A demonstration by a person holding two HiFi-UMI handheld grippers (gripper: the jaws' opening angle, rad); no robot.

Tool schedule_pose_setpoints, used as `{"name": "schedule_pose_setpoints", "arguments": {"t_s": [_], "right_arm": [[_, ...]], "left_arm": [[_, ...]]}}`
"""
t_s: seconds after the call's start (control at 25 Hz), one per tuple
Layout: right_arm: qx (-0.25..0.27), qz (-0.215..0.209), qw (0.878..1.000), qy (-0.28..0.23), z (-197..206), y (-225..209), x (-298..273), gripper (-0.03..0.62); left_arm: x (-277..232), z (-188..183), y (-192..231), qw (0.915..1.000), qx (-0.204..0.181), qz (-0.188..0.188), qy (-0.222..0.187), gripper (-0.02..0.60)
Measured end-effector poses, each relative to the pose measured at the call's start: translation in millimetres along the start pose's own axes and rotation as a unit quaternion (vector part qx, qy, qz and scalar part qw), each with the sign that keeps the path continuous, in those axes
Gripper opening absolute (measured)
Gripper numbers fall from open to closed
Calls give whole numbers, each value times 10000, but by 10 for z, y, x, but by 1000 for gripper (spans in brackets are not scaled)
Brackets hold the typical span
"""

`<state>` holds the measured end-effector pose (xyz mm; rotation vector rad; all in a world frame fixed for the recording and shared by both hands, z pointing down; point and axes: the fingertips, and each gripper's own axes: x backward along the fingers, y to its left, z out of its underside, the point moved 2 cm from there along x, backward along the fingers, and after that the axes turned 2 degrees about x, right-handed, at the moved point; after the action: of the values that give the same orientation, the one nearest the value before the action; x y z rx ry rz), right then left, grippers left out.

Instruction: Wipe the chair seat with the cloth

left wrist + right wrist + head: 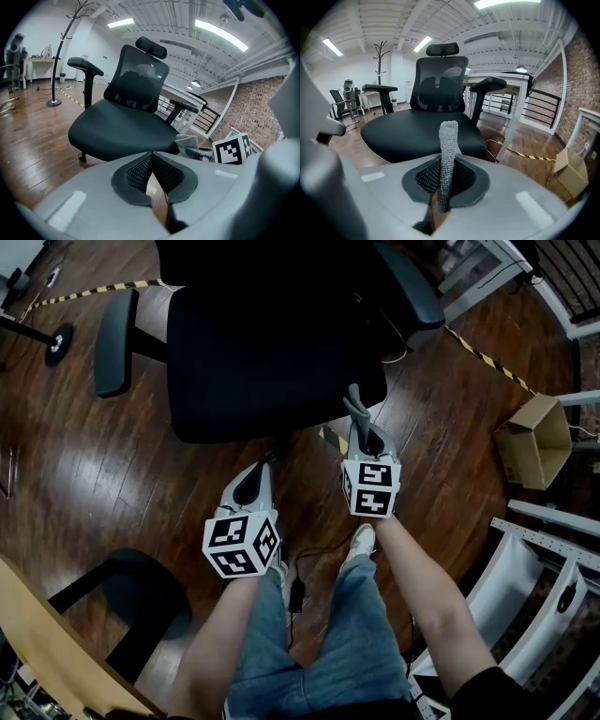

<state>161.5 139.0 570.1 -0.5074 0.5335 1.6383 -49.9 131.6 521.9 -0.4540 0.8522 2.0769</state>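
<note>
Right gripper (445, 183) was clamped on the cloth (449, 140), short of the seat (417, 133) ahead; left gripper (152, 164) was closed, empty. That narrow pinch might slip once I dragged it.

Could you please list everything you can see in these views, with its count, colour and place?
office chair: one, black, on the floor ahead of both grippers.
cloth: one, grey, standing upright near the seat's front edge.
cardboard box: one, brown, open, on the floor at right.
hazard tape: strips, yellow and black, on the floor beyond the chair.
coat stand: one, dark, far left.
cable: one, black, on the floor by the person's feet.
floor: dark brown wood.
left gripper: one, grey, jaws together, empty.
right gripper: one, grey, pinching the cloth.
jeans: blue, bottom centre.
</note>
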Motion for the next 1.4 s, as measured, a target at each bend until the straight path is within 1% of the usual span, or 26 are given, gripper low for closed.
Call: {"name": "schedule_pose_setpoints", "arguments": {"t_s": [0.4, 0.72, 1.0, 1.4], "right_arm": [[79, -406, 9991, 31, -55, 979, -111, 6], [70, -782, 9969, -28, -152, 1713, -110, 6], [198, -1120, 9935, -53, -197, 2322, -79, 6], [302, -1500, 9882, -49, -273, 3005, -15, 6]], "left_arm": [[216, -79, 623, 9997, 157, -204, -21, 5], [425, -178, 1014, 9988, 294, -371, -143, 5], [651, -219, 1353, 9973, 413, -545, -263, 5], [937, -281, 1739, 9951, 563, -722, -365, 5]]}}
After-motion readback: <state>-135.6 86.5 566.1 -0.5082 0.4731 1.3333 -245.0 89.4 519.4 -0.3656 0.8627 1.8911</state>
